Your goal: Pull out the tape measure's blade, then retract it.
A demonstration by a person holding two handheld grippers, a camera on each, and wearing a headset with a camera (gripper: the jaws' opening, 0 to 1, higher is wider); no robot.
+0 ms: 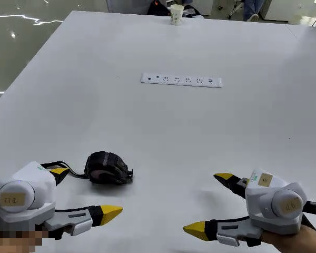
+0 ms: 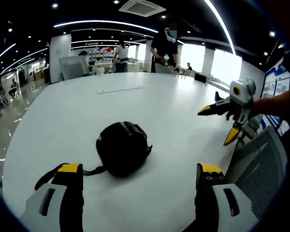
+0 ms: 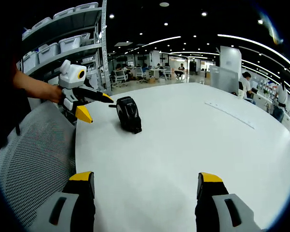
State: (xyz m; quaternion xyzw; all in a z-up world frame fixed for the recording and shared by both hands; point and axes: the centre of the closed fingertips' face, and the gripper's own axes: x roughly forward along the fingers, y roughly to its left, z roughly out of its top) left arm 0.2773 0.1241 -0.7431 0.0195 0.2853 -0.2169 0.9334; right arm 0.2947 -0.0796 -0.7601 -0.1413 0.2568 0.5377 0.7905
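Your left gripper and right gripper both gape wide, gripping nothing; the black tape measure lies on the white table near the left jaws.

Tabletop: smooth white, faint sheen. Tape measure: matt black, rubbery-looking case. Power strip: white plastic. Far-edge cup: paper.

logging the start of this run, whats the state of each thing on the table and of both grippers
tape measure: lying on the table, no blade drawn out, not gripped
left gripper: open, close to the tape measure, holding nothing
right gripper: open, holding nothing
power strip: flat on the table, nothing plugged in
paper cup: upright near the far edge
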